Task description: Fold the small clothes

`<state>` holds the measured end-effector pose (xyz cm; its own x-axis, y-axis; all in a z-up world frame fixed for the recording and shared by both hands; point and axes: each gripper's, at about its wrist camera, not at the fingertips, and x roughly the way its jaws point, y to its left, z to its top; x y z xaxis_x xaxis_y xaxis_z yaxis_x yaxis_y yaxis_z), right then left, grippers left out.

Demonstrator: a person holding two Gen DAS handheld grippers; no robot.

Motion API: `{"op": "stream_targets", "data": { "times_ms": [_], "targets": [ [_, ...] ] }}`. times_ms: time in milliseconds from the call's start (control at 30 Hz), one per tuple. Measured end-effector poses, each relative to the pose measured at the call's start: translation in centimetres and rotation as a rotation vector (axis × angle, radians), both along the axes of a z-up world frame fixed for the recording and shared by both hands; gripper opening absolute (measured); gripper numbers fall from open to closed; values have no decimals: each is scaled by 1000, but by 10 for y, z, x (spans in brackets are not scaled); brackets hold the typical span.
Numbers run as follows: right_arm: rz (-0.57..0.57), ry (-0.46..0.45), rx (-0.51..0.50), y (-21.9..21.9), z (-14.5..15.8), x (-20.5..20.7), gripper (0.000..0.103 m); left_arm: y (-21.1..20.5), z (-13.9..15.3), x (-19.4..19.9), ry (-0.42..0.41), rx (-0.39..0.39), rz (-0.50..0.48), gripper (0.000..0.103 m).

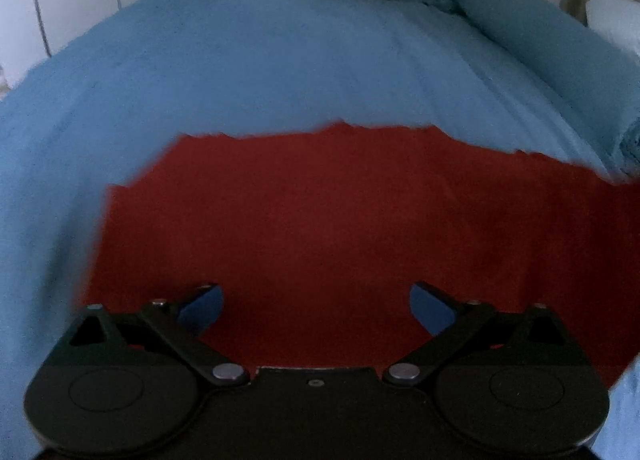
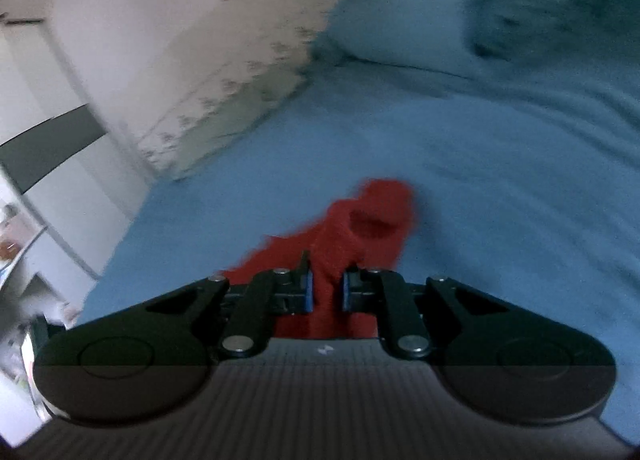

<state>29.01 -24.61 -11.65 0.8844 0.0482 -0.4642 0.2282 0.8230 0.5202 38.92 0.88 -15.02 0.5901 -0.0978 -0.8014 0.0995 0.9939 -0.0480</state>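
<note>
right wrist: claw [image 2: 326, 292] pinches red garment [image 2: 360, 220] (no lettering).

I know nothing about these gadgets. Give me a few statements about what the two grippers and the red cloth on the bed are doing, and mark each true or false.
1. The red garment lies on a blue bedsheet. True.
2. The left gripper is clamped on the cloth. False: its jaws stand wide open above the cloth, with nothing between them.
3. The right gripper pinches a bunch of red fabric. True.
4. The bedsheet is white. False: it is blue.
5. A rolled blue blanket lies at the far right of the bed in the left wrist view. True.
</note>
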Motion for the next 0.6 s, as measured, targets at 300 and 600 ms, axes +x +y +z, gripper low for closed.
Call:
{"op": "stream_targets", "data": {
  "times_ms": [300, 600],
  "targets": [
    [633, -108, -117, 189, 47, 60, 27, 143, 15, -56, 35, 85, 100, 102],
    [888, 162, -308, 282, -53, 68, 28, 201, -11, -103, 109, -3, 157, 102]
  ]
}}
